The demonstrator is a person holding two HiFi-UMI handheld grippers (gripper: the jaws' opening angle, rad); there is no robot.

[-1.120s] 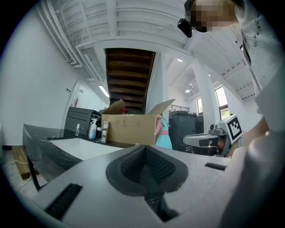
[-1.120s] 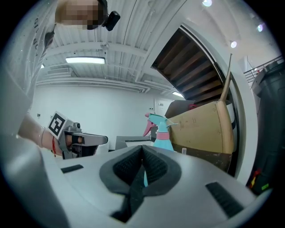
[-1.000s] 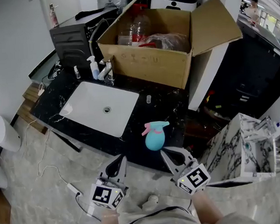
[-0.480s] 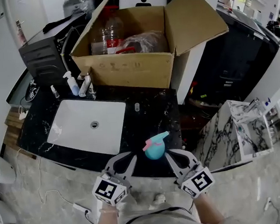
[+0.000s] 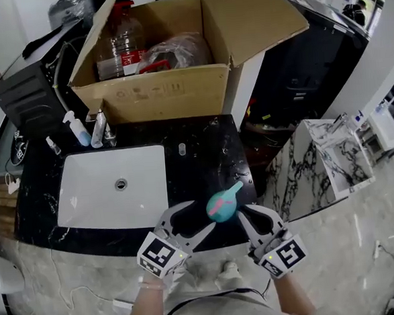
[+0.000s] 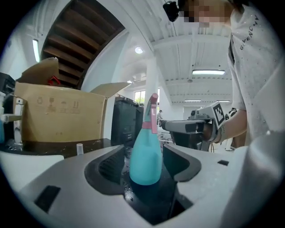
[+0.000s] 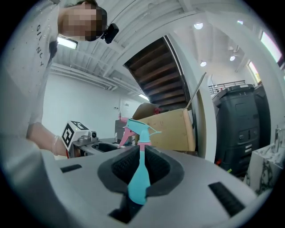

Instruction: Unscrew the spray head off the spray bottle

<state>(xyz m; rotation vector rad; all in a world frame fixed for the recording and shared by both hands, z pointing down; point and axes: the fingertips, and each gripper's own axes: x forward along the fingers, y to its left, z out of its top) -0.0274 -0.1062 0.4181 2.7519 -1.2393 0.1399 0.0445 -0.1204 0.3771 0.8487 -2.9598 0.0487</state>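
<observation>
A teal spray bottle (image 5: 219, 206) with a teal and pink spray head (image 5: 231, 190) stands near the front edge of the black counter (image 5: 210, 156). My left gripper (image 5: 200, 218) reaches in from the left. Its jaws have just been opening and stand open on either side of the bottle's body (image 6: 144, 164), with a gap showing on the left side. My right gripper (image 5: 243, 211) is level at the bottle's right, its tips near the neck (image 7: 141, 149). Its jaws have just been opening to a narrow slit, with nothing between them.
A white sink (image 5: 98, 194) lies left of the bottle, with a faucet (image 5: 101, 130) and pump bottles (image 5: 79, 131) behind it. A large open cardboard box (image 5: 158, 89) fills the counter's back. A small vial (image 5: 181, 148) stands mid-counter. A marble-patterned cabinet (image 5: 325, 158) is at the right.
The left gripper swung in toward the bottle and its jaws opened around the body. The right gripper drew closer to the bottle's right side. The bottle stayed standing on the counter.
</observation>
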